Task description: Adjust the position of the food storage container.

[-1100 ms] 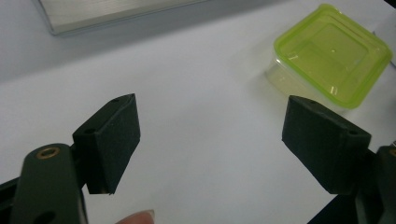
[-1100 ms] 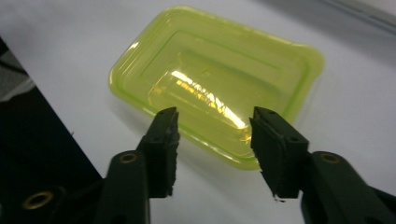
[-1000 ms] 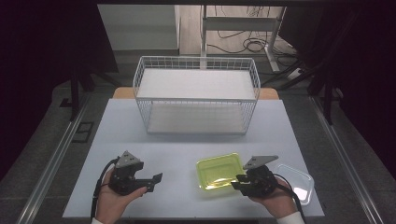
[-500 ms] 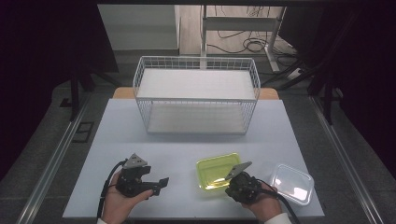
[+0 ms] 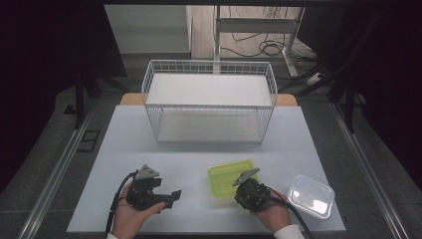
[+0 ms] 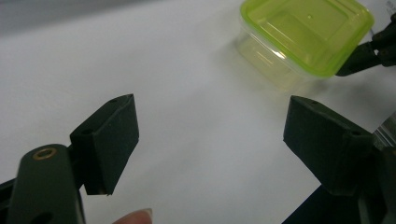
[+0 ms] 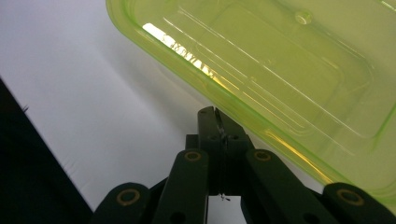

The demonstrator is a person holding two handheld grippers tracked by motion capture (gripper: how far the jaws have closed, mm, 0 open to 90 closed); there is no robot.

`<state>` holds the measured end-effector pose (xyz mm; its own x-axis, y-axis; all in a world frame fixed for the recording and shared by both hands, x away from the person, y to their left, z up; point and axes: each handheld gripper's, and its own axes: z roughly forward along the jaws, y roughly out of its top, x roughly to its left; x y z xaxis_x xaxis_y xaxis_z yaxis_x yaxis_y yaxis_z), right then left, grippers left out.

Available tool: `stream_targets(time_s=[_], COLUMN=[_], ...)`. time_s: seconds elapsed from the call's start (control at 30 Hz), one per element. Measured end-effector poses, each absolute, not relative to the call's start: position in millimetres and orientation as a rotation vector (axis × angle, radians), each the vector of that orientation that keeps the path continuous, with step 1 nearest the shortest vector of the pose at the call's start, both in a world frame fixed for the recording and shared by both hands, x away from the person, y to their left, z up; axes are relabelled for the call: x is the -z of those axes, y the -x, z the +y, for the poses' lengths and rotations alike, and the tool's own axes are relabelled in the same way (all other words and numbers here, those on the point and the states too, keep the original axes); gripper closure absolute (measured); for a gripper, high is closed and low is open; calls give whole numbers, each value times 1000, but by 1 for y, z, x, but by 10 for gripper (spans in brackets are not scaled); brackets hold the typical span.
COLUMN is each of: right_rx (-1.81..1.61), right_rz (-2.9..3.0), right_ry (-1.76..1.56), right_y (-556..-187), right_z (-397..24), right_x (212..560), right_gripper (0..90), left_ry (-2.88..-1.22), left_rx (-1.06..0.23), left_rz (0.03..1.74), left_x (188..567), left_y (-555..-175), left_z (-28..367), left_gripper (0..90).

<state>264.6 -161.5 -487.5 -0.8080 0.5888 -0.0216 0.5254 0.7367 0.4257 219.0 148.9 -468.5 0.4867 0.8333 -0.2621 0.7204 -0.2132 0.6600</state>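
A lime-green plastic container point(image 5: 226, 174) with its lid on sits on the white table point(image 5: 199, 154), right of centre near the front. My right gripper point(image 5: 239, 191) is shut at its front edge. In the right gripper view the closed jaw tips point(image 7: 217, 116) lie against the green rim point(image 7: 280, 60) with nothing between them. My left gripper point(image 5: 171, 198) rests open in a hand at the front left, pointing right toward the container. The left gripper view has its jaws wide apart point(image 6: 210, 140) over bare table, the green container point(image 6: 306, 32) farther off.
A clear plastic container point(image 5: 310, 195) lies at the front right, beside the right hand. A white wire basket point(image 5: 209, 99) stands across the back of the table. Dark floor and cables lie beyond the table edges.
The right hand has moved left and down from beside the clear container to the green container's front edge. The left gripper has barely moved.
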Motion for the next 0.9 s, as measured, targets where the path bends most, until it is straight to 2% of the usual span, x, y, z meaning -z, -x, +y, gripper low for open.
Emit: stream_targets(time_s=[0.57,0.9], right_rx=[-620,-718], right_rz=[2717,2664], right_ry=[-954,-962], right_y=[-281,-263], right_z=[-146,-166], right_x=[494,462], right_gripper=[890,890], left_ry=[-1987,-1968], left_rx=[-183,-183], left_rz=[1297,1314], left_x=[472,471], left_y=[-222,-223], left_z=[152,157], left_gripper=[179,179])
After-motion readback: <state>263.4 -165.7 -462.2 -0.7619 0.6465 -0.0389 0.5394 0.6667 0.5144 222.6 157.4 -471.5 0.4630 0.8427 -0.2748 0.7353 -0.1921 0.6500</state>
